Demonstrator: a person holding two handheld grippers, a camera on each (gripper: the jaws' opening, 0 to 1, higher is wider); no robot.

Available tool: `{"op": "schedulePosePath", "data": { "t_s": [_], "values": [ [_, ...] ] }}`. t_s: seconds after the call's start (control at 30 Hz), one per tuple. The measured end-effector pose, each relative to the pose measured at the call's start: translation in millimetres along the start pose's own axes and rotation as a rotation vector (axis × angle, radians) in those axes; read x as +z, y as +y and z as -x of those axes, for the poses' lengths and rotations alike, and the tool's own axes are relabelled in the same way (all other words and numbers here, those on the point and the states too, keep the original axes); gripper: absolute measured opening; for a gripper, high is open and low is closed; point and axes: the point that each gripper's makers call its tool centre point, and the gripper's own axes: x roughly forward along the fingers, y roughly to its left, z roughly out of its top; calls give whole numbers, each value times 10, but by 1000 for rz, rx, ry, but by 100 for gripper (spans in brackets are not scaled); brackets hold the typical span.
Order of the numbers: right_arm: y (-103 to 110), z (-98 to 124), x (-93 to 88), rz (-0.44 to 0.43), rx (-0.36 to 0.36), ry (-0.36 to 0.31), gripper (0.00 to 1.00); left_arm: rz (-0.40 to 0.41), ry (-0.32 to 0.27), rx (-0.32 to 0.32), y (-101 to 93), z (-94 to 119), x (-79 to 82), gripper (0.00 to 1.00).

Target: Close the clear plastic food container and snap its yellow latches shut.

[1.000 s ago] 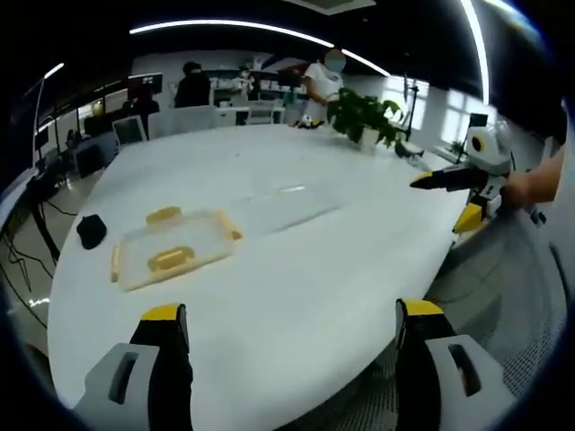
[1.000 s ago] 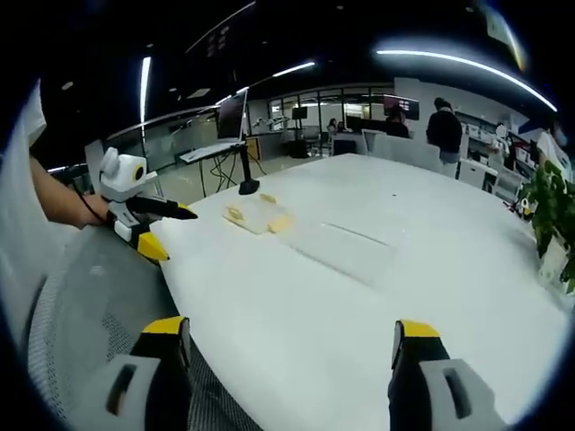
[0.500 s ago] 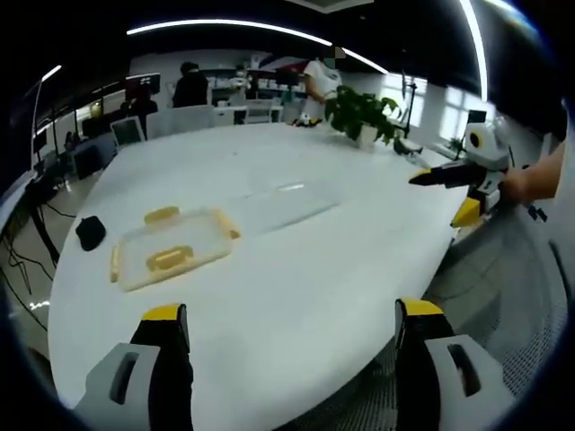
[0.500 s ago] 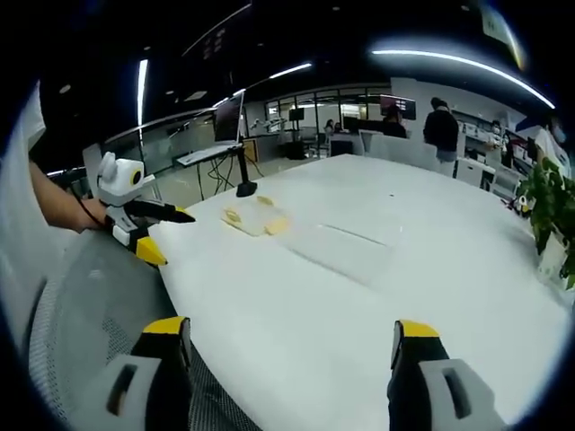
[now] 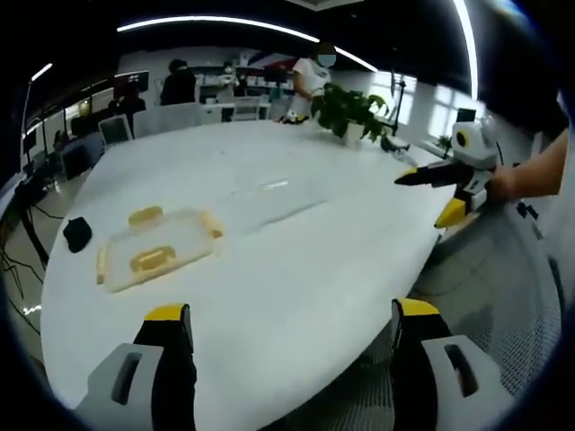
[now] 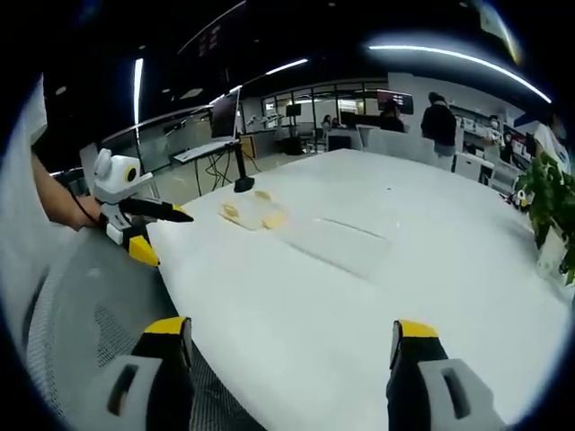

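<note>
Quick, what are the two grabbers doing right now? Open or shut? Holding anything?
Left hand-held gripper: open, holding nothing, above the white table.
Right hand-held gripper: open, holding nothing.

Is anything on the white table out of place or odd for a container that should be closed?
Yes. The lid with yellow latches lies flat on the white table, apart from the clear container base beside it. The container is open, nothing latched. No spill or damage is visible.
</note>
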Motion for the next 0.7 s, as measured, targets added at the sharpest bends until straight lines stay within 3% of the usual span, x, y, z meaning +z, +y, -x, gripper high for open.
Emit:
{"op": "schedulePosePath", "data": {
  "t_s": [0.13, 0.37, 0.7],
  "values": [
    [-11, 24, 28, -15, -3, -19, 91, 20, -20, 4, 21, 15, 28, 89],
    [-3, 6, -12, -8, -2, 12, 92, 32, -10, 2, 34, 12, 12, 89],
    [43, -65, 45, -13, 57, 10, 92, 45, 7, -13, 44, -6, 10, 90]
  ]
}}
